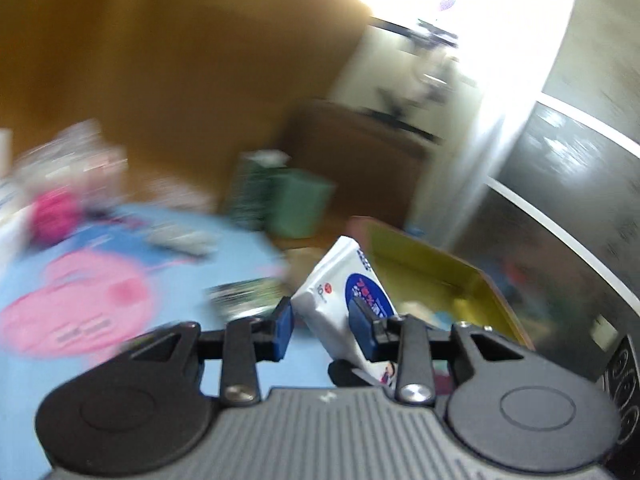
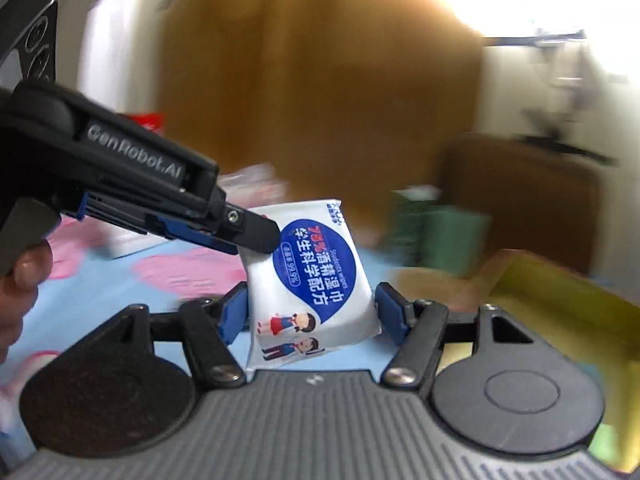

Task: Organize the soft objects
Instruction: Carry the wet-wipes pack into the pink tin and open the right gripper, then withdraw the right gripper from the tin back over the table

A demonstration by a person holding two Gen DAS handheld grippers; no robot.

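A white pack of wet wipes with a blue label is held up above the blue mat, blurred by motion. In the left wrist view my left gripper is shut on one edge of it. The right wrist view shows the same pack upright between the blue pads of my right gripper, which press on its two sides. My left gripper comes in from the left there, pinching the pack's upper left corner. A person's hand holds its handle.
A cardboard box with a yellow inside stands open to the right, several small items in it. A green box sits behind. The blue mat with pink figures carries blurred packets and a pink item at left.
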